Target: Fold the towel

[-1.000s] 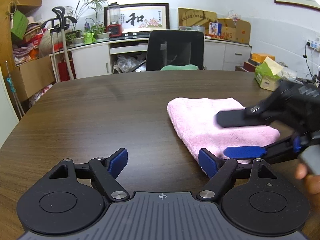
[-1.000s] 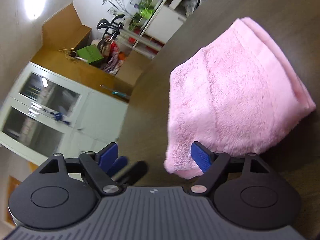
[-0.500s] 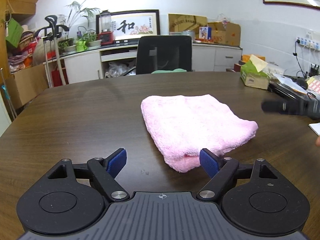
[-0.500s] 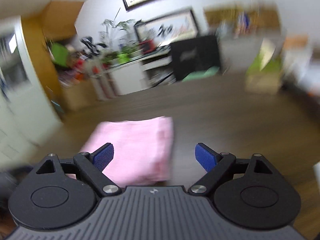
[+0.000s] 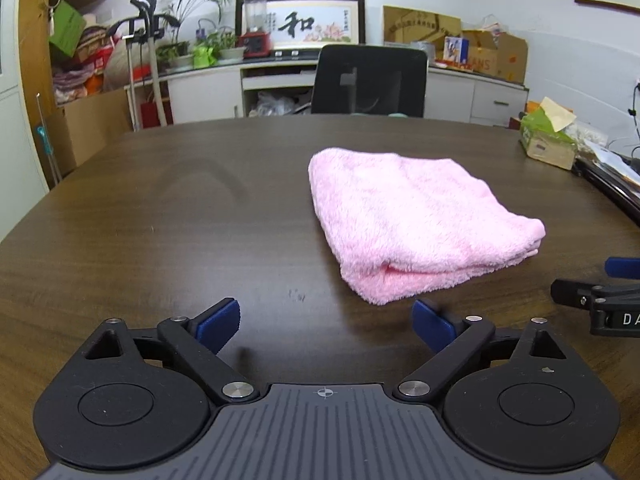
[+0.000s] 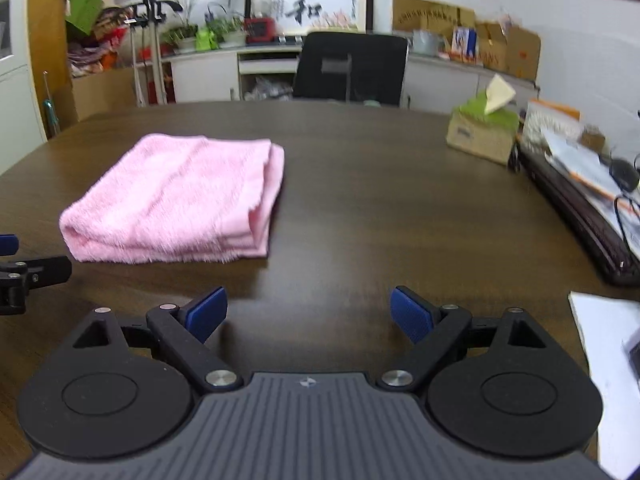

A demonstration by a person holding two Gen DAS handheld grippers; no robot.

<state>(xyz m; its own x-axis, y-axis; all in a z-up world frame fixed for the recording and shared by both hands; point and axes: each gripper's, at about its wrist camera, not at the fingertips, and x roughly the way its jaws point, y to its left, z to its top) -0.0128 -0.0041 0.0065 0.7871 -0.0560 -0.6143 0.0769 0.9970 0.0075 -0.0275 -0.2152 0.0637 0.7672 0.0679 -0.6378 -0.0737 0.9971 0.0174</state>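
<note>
A pink towel (image 5: 416, 220) lies folded in a thick rectangle on the dark wooden table (image 5: 180, 220). It also shows in the right wrist view (image 6: 180, 200), ahead and to the left. My left gripper (image 5: 326, 322) is open and empty, just short of the towel's near corner. My right gripper (image 6: 310, 312) is open and empty over bare table, to the right of the towel. The right gripper's tip shows at the right edge of the left wrist view (image 5: 600, 292). The left gripper's tip shows at the left edge of the right wrist view (image 6: 24, 276).
A green tissue box (image 6: 482, 136) stands at the table's far right. A black keyboard (image 6: 580, 220), papers and cables lie along the right edge. A white sheet (image 6: 608, 360) lies near right. A black office chair (image 5: 370, 80) stands behind the table's far edge.
The right gripper has let go of the towel, swung away to its right and levelled out. Both grippers have drawn back from the towel, which lies still.
</note>
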